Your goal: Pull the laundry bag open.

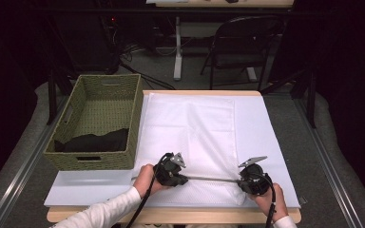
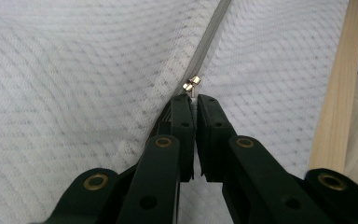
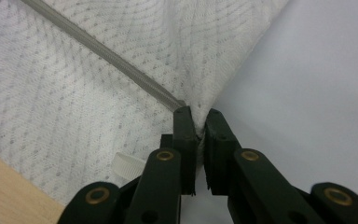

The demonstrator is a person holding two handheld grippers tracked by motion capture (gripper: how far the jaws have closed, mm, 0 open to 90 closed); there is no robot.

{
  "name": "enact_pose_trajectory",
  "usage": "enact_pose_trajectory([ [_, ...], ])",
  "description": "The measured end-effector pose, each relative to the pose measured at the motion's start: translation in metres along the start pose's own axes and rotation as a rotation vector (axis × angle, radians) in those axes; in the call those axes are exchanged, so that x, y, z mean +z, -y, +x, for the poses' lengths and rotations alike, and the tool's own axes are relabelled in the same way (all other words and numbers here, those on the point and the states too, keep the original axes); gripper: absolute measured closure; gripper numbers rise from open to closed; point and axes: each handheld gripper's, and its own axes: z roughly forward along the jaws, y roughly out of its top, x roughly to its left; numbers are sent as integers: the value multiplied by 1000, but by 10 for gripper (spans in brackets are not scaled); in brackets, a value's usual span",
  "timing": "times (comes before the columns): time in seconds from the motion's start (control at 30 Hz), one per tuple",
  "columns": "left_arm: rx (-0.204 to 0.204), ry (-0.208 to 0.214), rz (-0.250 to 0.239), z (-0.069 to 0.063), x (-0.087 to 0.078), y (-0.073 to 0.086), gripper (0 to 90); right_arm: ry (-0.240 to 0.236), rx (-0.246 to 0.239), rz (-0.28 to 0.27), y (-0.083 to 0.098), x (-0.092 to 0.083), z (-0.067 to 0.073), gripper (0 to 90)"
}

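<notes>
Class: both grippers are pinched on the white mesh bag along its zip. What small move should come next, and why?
Probably the left gripper should draw the small metal zip pull along the grey zip, while the right gripper anchors the white mesh bag's corner: both are shut on it, with the zip taut between them.

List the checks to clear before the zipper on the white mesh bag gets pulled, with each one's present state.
1. Left hand-held gripper clamped on the zipper pull: ok, jaws shut at the pull's tab.
2. Right hand-held gripper pinching the bag's corner at the zipper end: ok.
3. Zipper line taut between the two: ok in the high view.
4. White mesh bag lying flat on the table: ok.
5. Woven basket clear of the pull path: ok, beside the bag.
6. Zipper open or closed along its run: cannot tell.
</notes>
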Motion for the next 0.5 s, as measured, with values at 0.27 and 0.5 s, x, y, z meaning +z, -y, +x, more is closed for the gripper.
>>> enact_pose_trajectory([
  [0.27, -24, -8, 2, 4, -8, 10, 867, -1, -2, 2, 0, 0, 0, 852],
  [0.5, -37, -16, 7, 7, -15, 19, 866, 1, -11, 4, 0, 1, 0, 852],
])
